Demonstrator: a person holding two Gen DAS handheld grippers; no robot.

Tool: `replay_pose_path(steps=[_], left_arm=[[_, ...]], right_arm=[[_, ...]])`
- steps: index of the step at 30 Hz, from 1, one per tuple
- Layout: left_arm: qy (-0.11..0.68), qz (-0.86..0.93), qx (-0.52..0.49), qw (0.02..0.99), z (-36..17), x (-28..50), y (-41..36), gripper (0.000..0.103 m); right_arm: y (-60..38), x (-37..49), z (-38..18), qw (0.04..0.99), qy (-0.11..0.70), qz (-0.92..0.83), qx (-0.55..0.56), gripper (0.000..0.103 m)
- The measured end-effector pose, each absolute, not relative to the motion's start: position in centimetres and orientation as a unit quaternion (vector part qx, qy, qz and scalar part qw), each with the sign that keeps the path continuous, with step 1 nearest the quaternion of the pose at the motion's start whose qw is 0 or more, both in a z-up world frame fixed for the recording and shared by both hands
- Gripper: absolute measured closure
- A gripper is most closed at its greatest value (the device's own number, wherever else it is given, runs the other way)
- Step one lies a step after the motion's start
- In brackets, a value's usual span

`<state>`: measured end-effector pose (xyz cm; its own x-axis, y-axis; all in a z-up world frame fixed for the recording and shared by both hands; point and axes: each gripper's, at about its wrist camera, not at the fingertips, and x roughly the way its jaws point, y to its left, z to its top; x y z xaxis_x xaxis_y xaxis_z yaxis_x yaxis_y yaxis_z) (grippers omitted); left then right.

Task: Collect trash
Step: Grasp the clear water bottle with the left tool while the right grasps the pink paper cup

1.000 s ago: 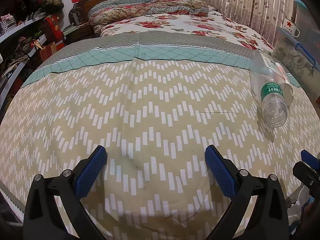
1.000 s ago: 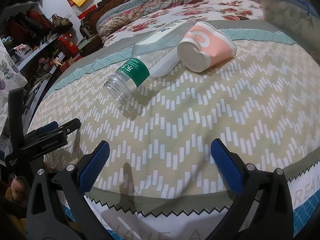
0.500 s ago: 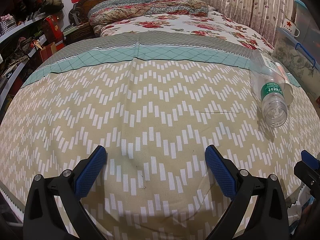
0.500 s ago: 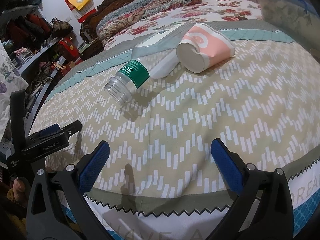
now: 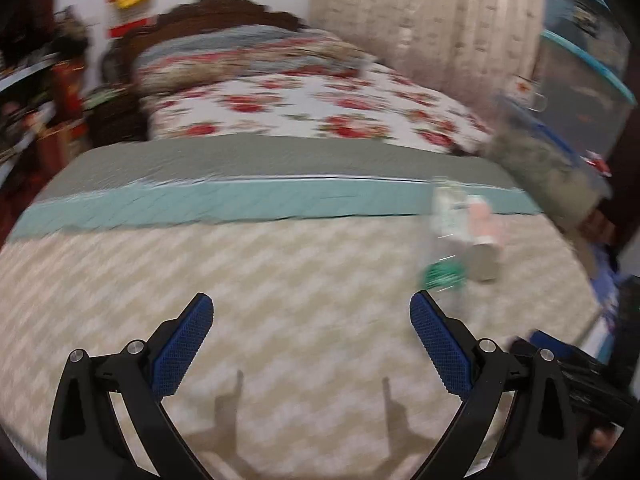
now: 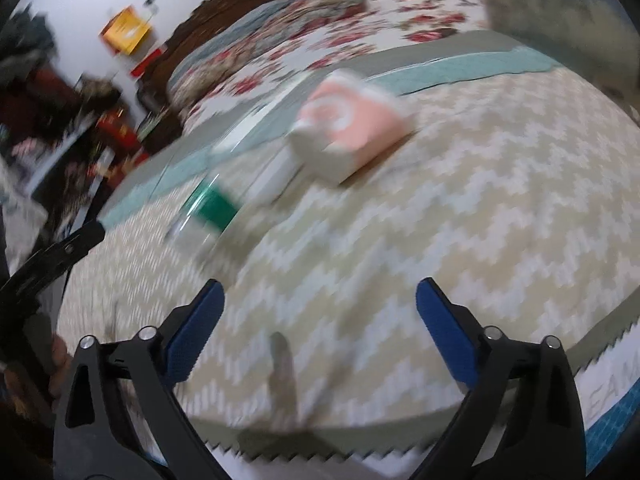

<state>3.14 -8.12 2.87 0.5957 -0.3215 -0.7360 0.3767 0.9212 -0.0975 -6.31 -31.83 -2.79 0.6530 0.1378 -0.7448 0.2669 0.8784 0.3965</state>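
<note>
A clear plastic bottle [image 6: 224,196] with a green label lies on its side on the beige zigzag bedspread [image 6: 460,220]. Beside it lies a crushed pink and white paper cup [image 6: 352,124], touching the bottle. In the blurred left wrist view the bottle [image 5: 444,256] and the cup [image 5: 482,236] lie ahead and to the right. My left gripper [image 5: 311,322] stands open over bare bedspread [image 5: 240,280]. My right gripper [image 6: 320,308] has its jaws wide and closing slightly, with nothing between them; the bottle lies ahead to its left. The left gripper's body [image 6: 52,256] shows at the left edge.
A floral quilt and pillows [image 5: 288,100] cover the far half of the bed, under a dark carved headboard [image 5: 216,12]. Cluttered shelves [image 5: 32,92] stand at the left. Plastic storage boxes [image 5: 576,80] stand at the right by the curtain. The bed's near edge [image 6: 400,444] runs below my right gripper.
Both views have become blurred with motion. The left view has swung up and right, so bottle and cup sit nearer its middle. The right view has rolled and moved closer to the bottle.
</note>
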Motion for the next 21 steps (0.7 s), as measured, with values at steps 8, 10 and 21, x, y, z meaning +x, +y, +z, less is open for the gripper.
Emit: replay_pose_path(steps=[8, 10, 21], left_arm=[[0.435, -0.277, 0.098, 0.851, 0.1, 6.0, -18.5, 0.014], [0.459, -0.289, 0.097, 0.834, -1.3, 6.8, -19.3, 0.047], [0.499, -0.285, 0.023, 0.818, -2.4, 8.3, -13.8, 0.064]], right_arm=[[-36.7, -2.2, -1.2, 0.878, 0.380, -0.034, 0.289, 0.009], [-37.5, -0.8, -1.5, 0.873, 0.381, -0.025, 0.303, 0.009], [-37.0, 7.7, -4.2, 0.851, 0.411, 0.023, 0.326, 0.026]])
